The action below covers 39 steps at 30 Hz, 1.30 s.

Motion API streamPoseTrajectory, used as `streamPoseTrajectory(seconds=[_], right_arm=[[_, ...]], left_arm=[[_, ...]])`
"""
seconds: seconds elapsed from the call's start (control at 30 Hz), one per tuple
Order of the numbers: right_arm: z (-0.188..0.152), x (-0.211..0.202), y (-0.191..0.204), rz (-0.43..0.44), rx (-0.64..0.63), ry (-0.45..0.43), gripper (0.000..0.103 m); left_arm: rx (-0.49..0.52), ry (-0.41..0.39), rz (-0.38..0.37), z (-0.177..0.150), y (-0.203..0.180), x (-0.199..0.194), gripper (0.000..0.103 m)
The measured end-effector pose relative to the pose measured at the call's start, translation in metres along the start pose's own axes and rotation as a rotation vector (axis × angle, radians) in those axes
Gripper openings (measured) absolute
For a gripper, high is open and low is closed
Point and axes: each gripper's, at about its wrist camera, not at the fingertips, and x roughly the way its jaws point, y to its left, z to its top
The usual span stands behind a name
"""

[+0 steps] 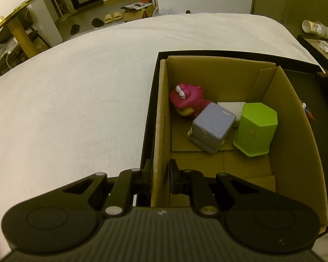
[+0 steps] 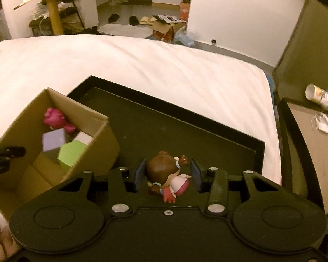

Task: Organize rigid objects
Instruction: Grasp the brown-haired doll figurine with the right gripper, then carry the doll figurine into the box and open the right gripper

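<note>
Between the right gripper's (image 2: 168,174) fingers sits the doll (image 2: 164,174)

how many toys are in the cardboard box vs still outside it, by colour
In the cardboard box:
pink toy: 1
purple block: 1
green container: 1
white block: 1
Outside, over the black tray:
brown-haired doll, between the right gripper's fingers: 1
Total: 5
</note>
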Motion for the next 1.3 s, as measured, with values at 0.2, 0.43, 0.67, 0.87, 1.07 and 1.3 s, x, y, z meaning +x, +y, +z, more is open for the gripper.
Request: streamPoseTrajectory(seconds=[0.2,0.43,0.67,0.87,1.07,1.3], right_arm=[[0.006,-0.008,0.013,0.011,-0.031,-0.012,0.043],[0.013,-0.016,0.031,0.027,-0.066,-0.023,0.043],[0.02,-0.022,0.047,0.048,-0.083,-0.035,0.043],[0.023,-0.026,0.067,0.073,-0.107,-0.04,0.043],[0.022,-0.027,0.084,0.097,-0.13,-0.035,0.043],[0.02,-0.027,0.103,0.124,-0.16,-0.027,0.043]], left_arm=[[-0.008,-0.005,-0.012,-0.001,0.002,-0.001,0.013],[-0.023,-0.01,-0.034,-0.001,0.008,-0.003,0.013],[-0.03,-0.014,-0.051,-0.002,0.011,-0.004,0.013],[-0.034,-0.018,-0.062,-0.002,0.014,-0.004,0.013],[-0.036,-0.02,-0.068,-0.003,0.016,-0.003,0.013],[-0.033,-0.023,-0.072,-0.004,0.016,-0.003,0.013]])
